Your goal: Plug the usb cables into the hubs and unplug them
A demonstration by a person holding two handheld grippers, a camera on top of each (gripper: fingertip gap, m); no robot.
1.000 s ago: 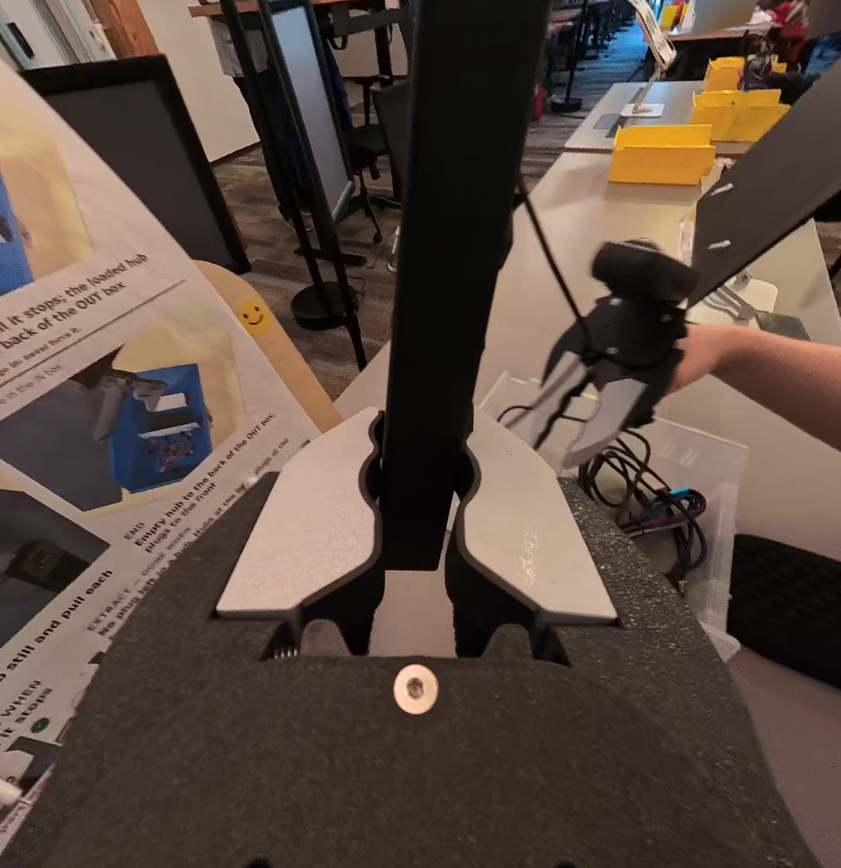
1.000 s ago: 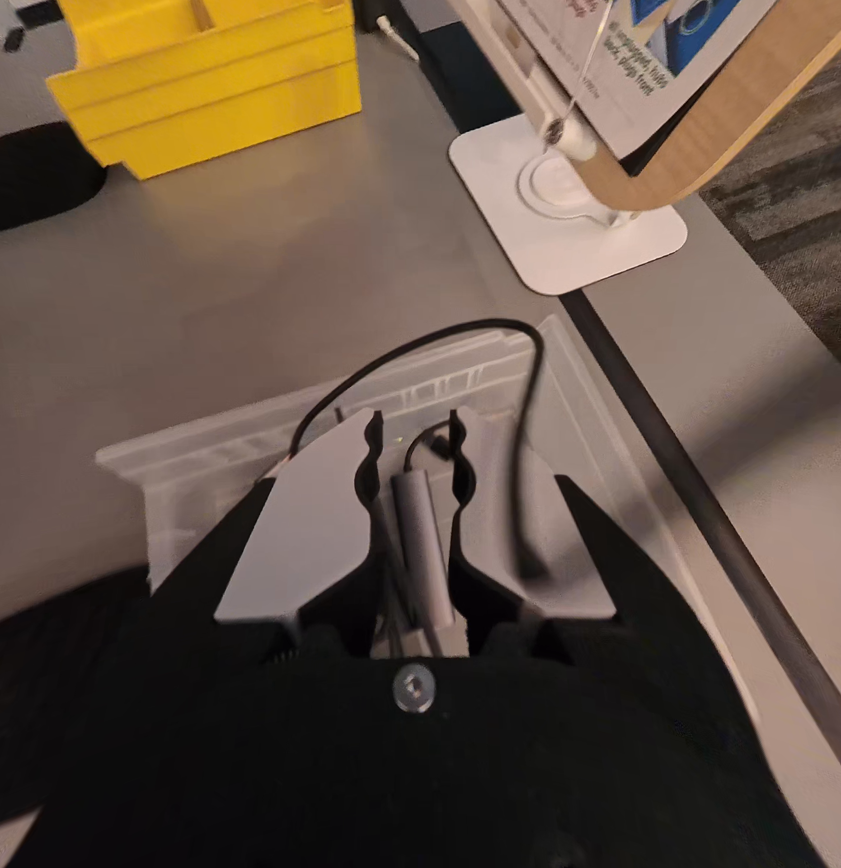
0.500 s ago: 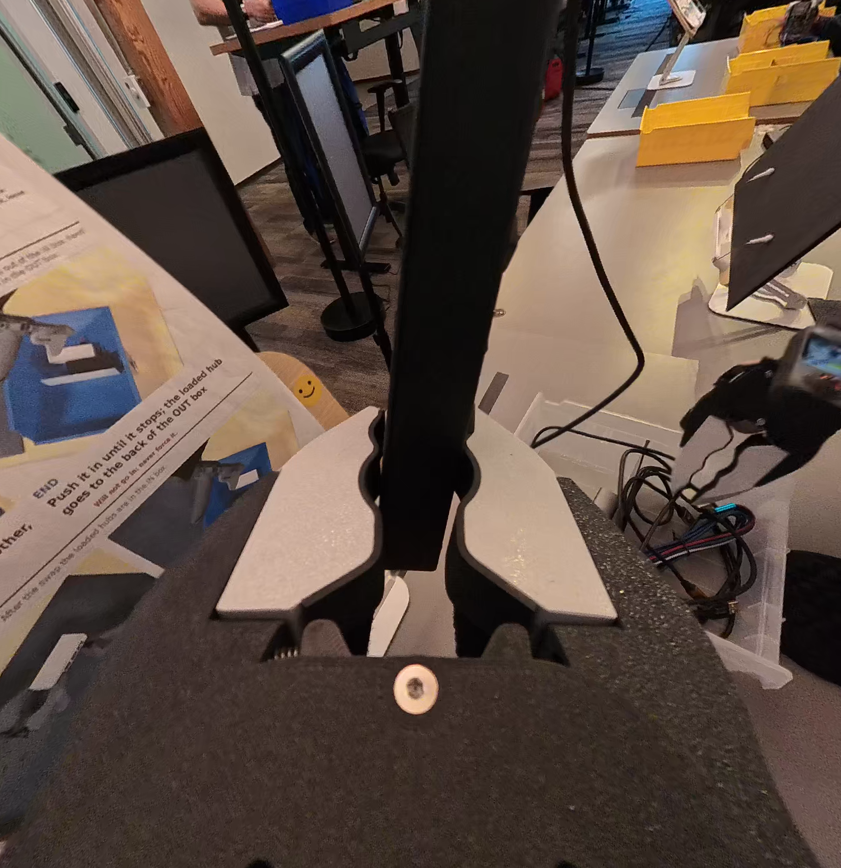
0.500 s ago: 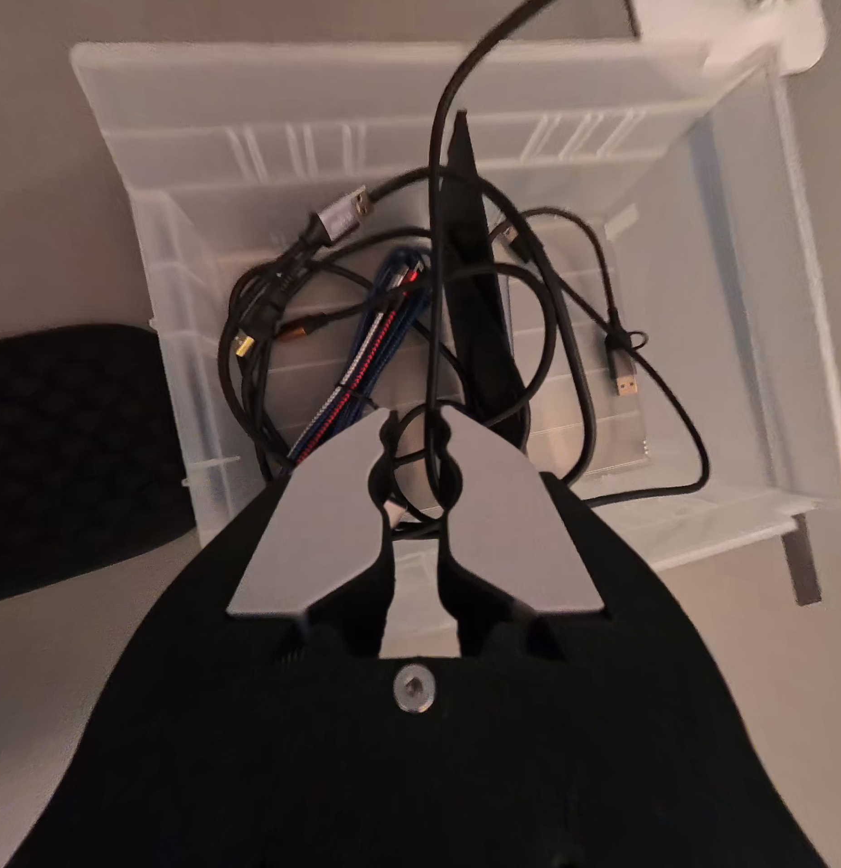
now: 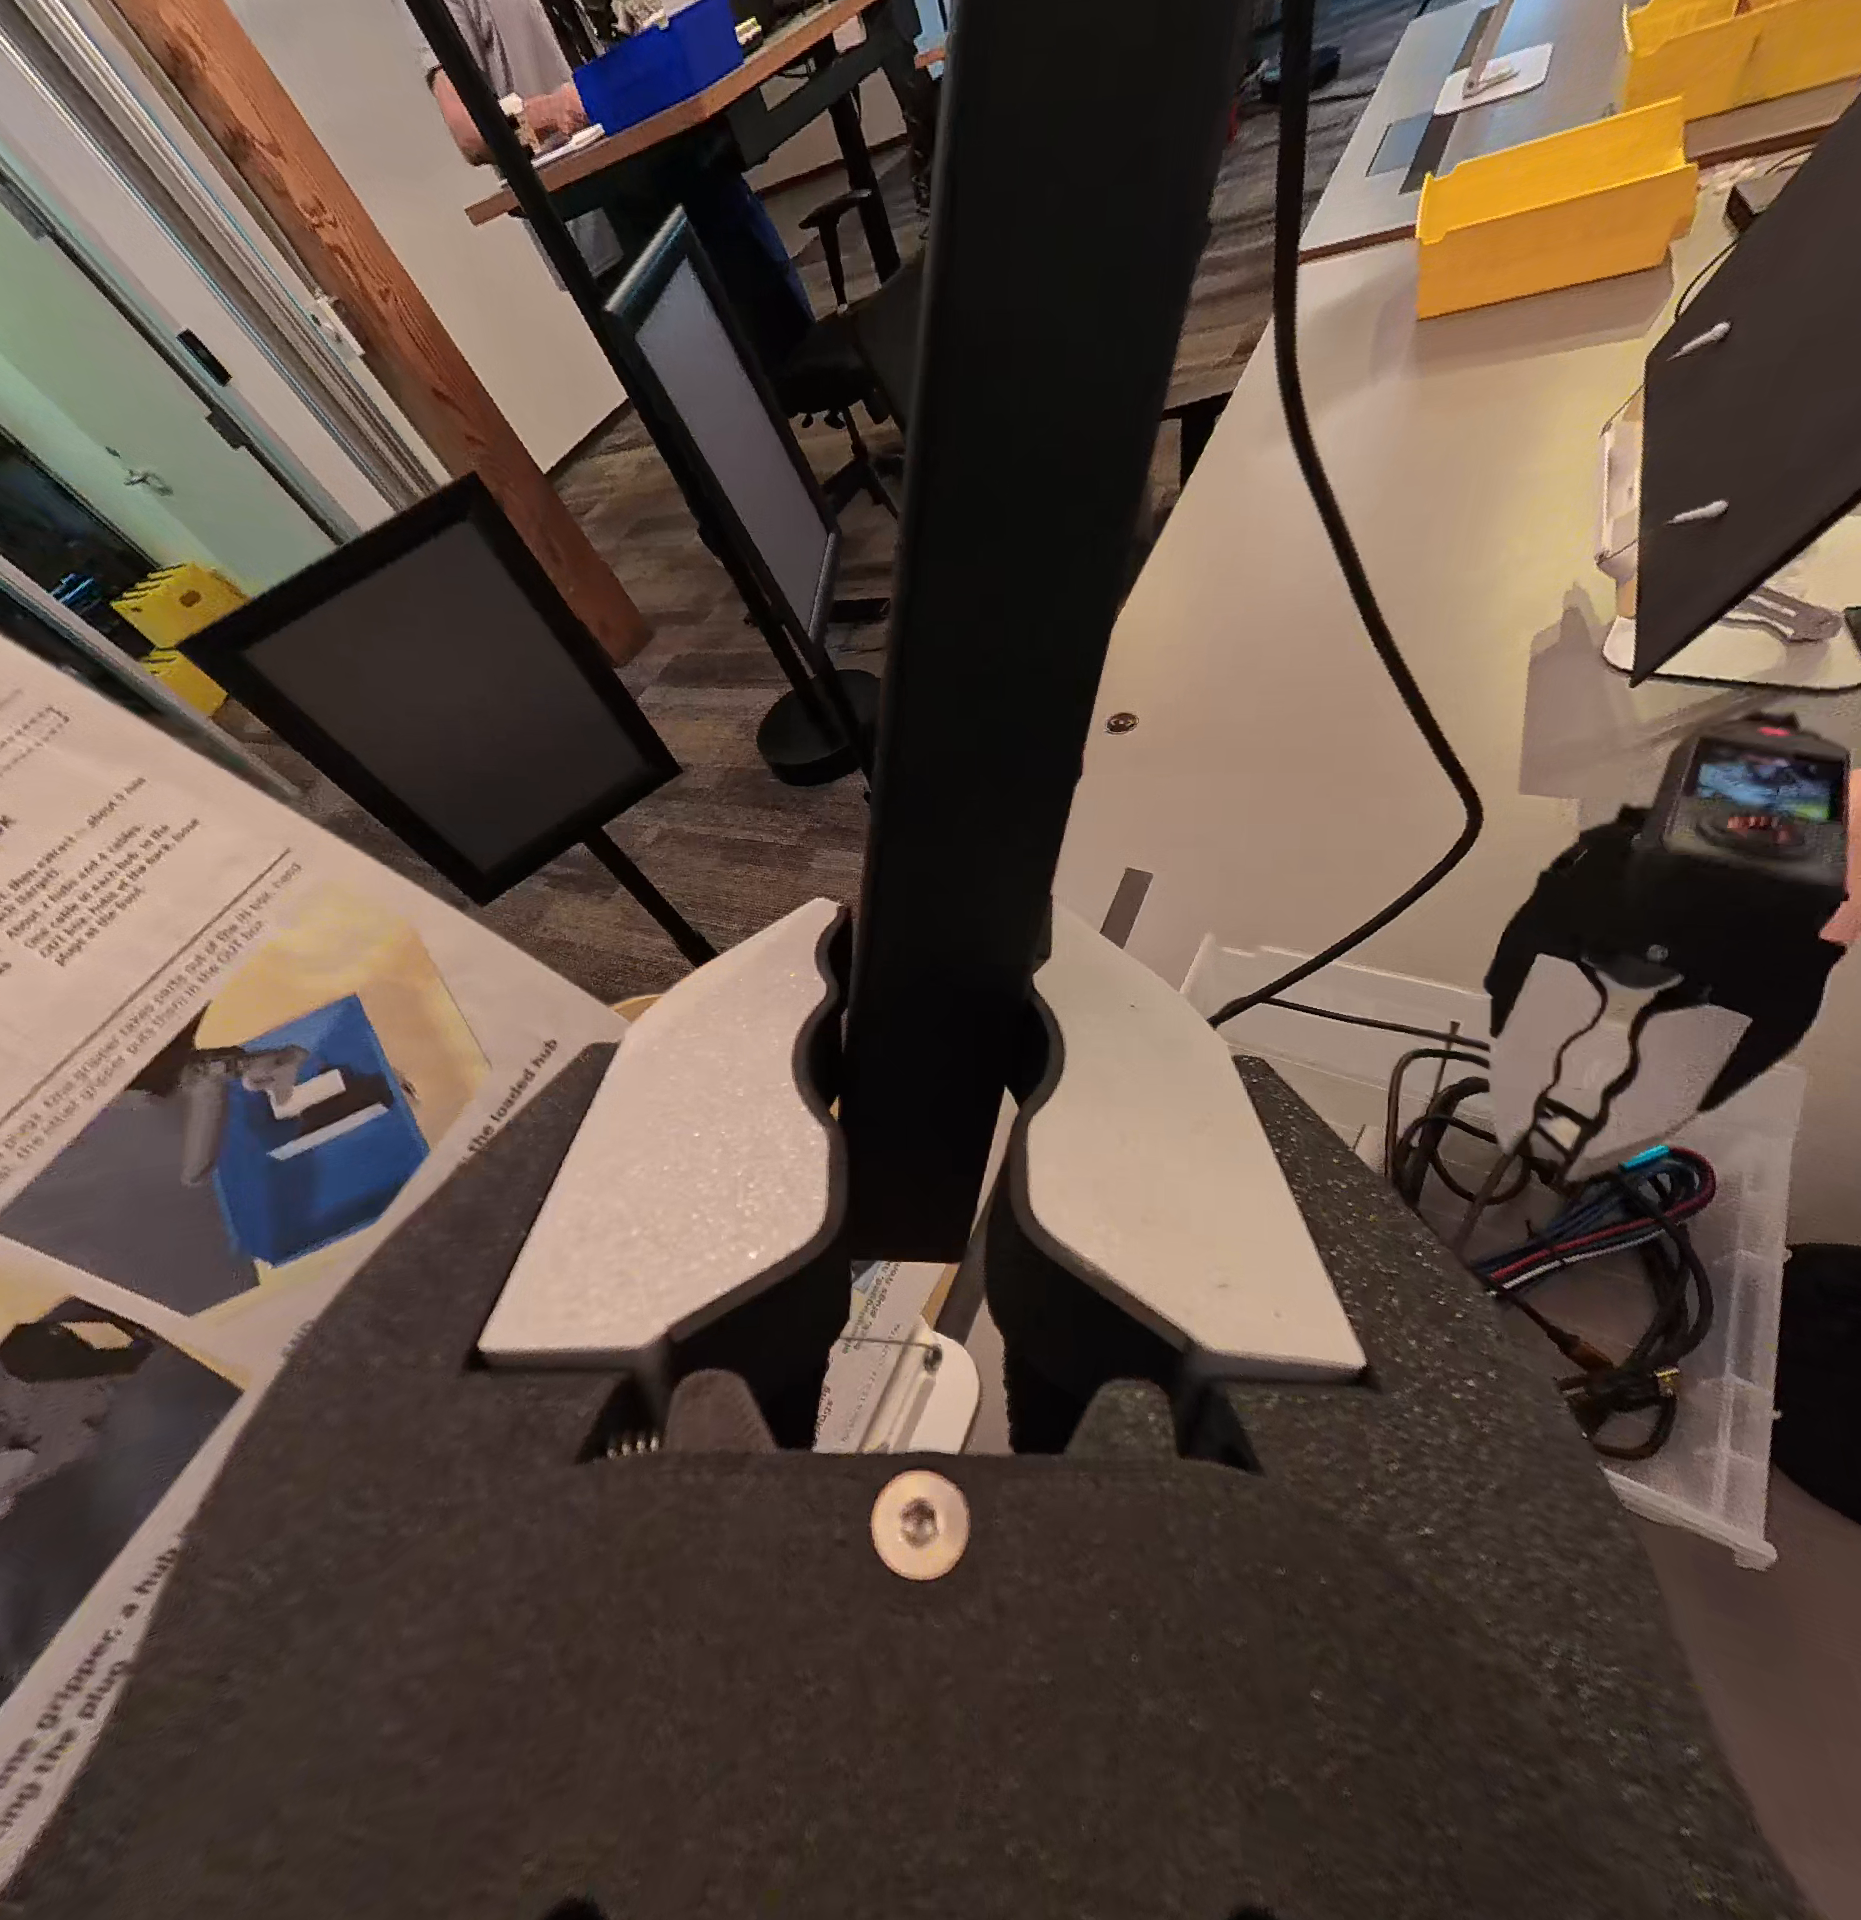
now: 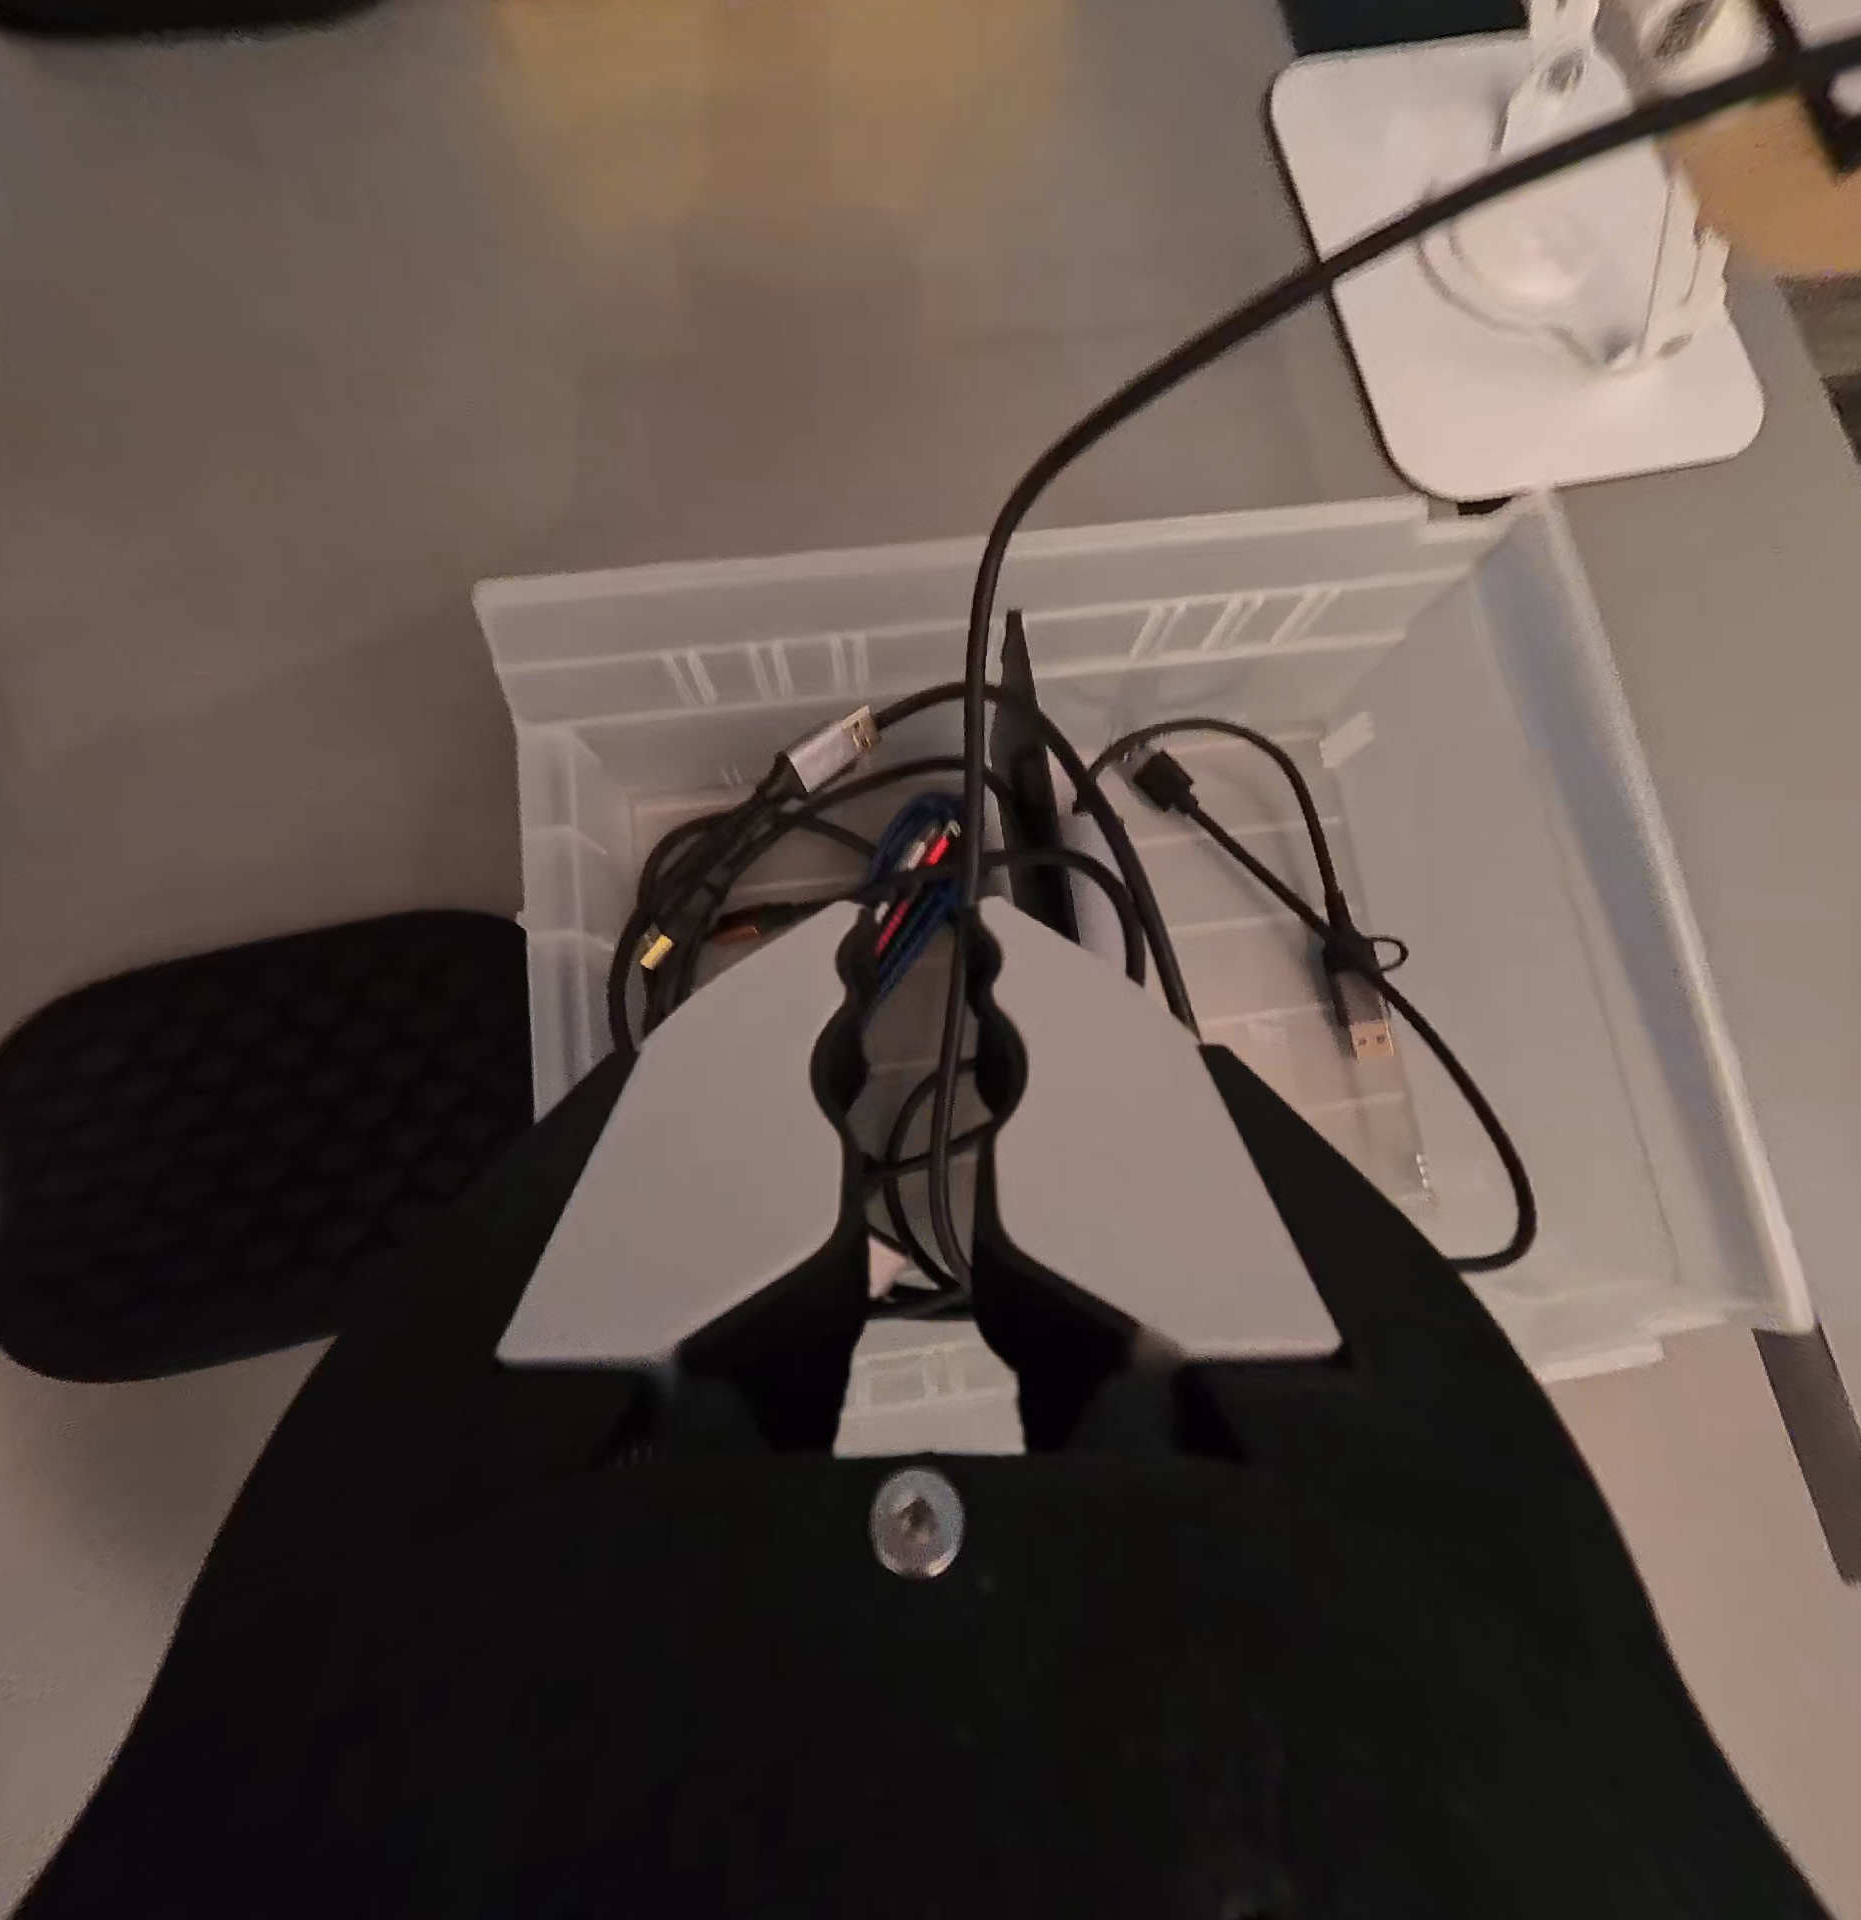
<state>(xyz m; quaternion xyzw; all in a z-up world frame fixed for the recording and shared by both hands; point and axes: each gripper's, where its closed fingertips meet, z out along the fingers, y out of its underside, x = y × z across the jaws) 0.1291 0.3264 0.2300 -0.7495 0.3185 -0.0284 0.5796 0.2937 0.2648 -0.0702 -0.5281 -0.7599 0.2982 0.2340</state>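
Observation:
My left gripper (image 5: 941, 935) is shut on a long black hub (image 5: 1051, 416) and holds it upright above the table edge. A black cable (image 5: 1352, 520) hangs from high on the hub down into a clear plastic bin (image 5: 1736, 1351). My right gripper (image 6: 921, 925) hovers over that bin (image 6: 1591, 831), slightly open, and the same black cable (image 6: 1113, 384) runs loosely between its fingers. It also shows in the left wrist view (image 5: 1591, 1049). In the bin lie a silver-plug USB cable (image 6: 827, 753), a blue and red braided bundle (image 6: 910, 842), another USB plug (image 6: 1362, 1018) and a dark slim bar (image 6: 1030, 790).
A black mat (image 6: 230, 1132) lies left of the bin. A white stand base (image 6: 1528, 343) sits behind it. A printed instruction sheet (image 5: 178, 935) stands close on the left. Yellow bins (image 5: 1549, 229) and a tilted black panel (image 5: 1788, 416) are farther back. Across from one pair of fingers to the other is roughly 35 centimeters. Between my right fingertips and the USB plug (image 6: 1362, 1018) there is roughly 20 centimeters.
My right gripper has let go of the grey plug, swung over the bin, and its jaws have widened around the hanging cable. My left gripper has tilted up with the hub.

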